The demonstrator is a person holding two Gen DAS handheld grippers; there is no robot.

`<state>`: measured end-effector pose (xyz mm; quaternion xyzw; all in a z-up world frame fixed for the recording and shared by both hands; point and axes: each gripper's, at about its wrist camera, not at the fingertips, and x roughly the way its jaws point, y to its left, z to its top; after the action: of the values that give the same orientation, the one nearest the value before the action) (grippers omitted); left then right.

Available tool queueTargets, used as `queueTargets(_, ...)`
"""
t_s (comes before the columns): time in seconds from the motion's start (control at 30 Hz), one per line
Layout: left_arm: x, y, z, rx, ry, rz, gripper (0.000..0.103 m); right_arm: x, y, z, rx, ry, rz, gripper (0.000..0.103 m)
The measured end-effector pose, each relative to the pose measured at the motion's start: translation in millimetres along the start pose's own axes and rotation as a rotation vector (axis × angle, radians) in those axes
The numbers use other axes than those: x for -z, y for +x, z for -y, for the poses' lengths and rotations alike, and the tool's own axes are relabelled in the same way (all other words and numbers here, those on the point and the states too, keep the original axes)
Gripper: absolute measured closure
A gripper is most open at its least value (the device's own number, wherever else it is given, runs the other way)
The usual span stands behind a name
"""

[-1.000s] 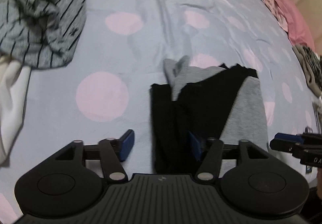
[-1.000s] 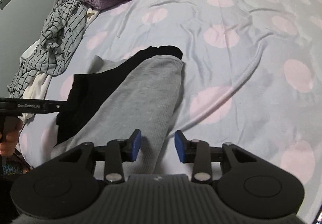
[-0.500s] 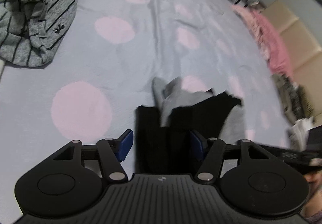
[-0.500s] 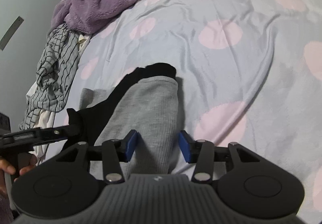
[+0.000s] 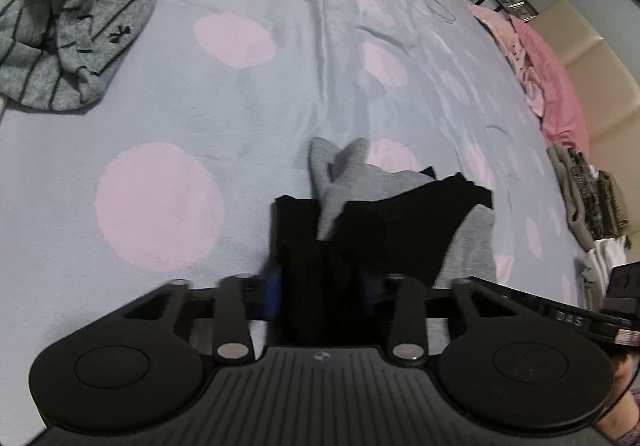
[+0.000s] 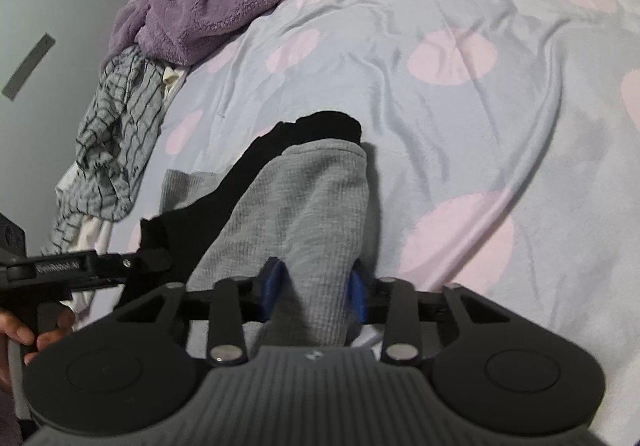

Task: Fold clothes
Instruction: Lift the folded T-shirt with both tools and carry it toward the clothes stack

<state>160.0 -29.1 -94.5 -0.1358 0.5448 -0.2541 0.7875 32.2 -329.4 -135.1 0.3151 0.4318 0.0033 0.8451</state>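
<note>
Surface: bed sheet (image 5: pixel 280 93), pale blue with pink dots.
Garment: grey-and-black garment (image 6: pixel 304 205), partly folded, lying on the near part of the sheet, right at both grippers.
Left gripper (image 5: pixel 320 292): jaws closing; black fabric bunched between the blue pads and touching them, so gripping the black near edge.
Right gripper (image 6: pixel 314 286): jaws closing; grey waffle fabric fills the gap and presses on both pads, gripped.
Hand (image 6: pixel 24 338): holds the left gripper's handle, at left in the right wrist view.
Far left: striped grey garment (image 5: pixel 68 17); purple fleece (image 6: pixel 200 9) beyond it.
Far right: pink clothes (image 5: pixel 548 85) at the bed's edge.
</note>
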Motion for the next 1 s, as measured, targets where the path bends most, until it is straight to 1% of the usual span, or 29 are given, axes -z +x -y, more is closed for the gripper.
queueTargets(0.03,0.9,-1.6,3.4,-0.007,0.016,0.008,0.08,-0.4,-0.9,1.1,-0.008,0.012,0.004,0.077)
queueTargets(0.1,2.8,-5.6,10.8,-0.019,0.049,0.029,0.082,0.2,-5.2,-3.2,-0.003,-0.006,0.017,0.081)
queueTargets(0.2,5.9,-17.0,17.9,-0.005,0.06,0.064,0.083,3.2,-16.4,-16.9,0.016,-0.084,0.054,0.083)
queueTargets(0.3,9.6,-31.5,30.1,0.01,0.095,0.106,0.084,2.8,-32.8,-22.5,-0.005,-0.093,0.094,0.084)
queueTargets(0.37,12.4,-43.8,41.7,0.023,0.126,0.148,0.084,3.7,-46.6,-24.9,-0.009,-0.091,0.124,0.084)
queueTargets(0.47,14.6,-62.2,60.4,0.048,0.165,0.214,0.084,8.6,-72.1,-28.9,-0.007,-0.109,0.192,0.084)
queueTargets(0.57,13.7,-74.7,83.5,0.081,0.215,0.256,0.084,14.5,-105.7,-28.6,-0.011,-0.114,0.261,0.084)
queueTargets(0.73,7.1,-83.3,137.6,0.165,0.299,0.312,0.084,20.6,-169.5,-23.1,0.016,-0.136,0.387,0.084)
queueTargets(0.83,0.2,-86.2,177.4,0.242,0.349,0.332,0.084,18.9,-211.9,-15.7,0.037,-0.15,0.465,0.084)
queueTargets(0.93,-6.2,-87.5,225.2,0.326,0.418,0.351,0.084,17.5,-260.7,-3.1,0.061,-0.168,0.54,0.084)
queueTargets(1.0,-8.6,-84.9,259.1,0.38,0.463,0.363,0.084,17.7,-294.6,5.6,0.098,-0.184,0.592,0.084)
